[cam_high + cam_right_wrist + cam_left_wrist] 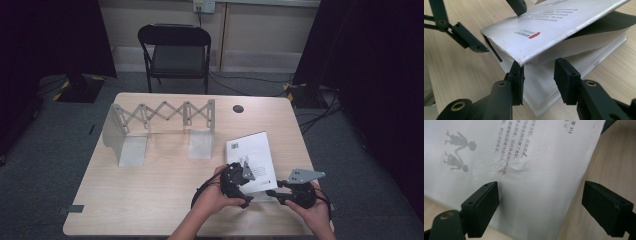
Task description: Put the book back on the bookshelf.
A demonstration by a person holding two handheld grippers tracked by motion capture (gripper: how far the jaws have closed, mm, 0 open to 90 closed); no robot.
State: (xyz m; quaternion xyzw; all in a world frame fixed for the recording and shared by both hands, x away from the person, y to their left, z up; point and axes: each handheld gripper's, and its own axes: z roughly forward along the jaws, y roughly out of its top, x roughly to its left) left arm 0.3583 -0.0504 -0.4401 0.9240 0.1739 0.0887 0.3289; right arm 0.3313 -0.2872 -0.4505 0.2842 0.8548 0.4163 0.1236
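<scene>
- High view: even, soft overhead light; the tabletop [165, 175] is bright, the curtains [45, 35] at both sides nearly black.
- The picture is small and slightly soft; shadows under the rack [160, 117] are faint.
- Left gripper view: the book [529, 182] cover is pale and washed, its print sharp, the near jaws blurred.
- Right gripper view: crisp pages, mild glare on the cover.

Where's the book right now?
In the high view the white book lies on the table's right half, just right of the metal expanding rack, with both claws at its near edge.
</scene>
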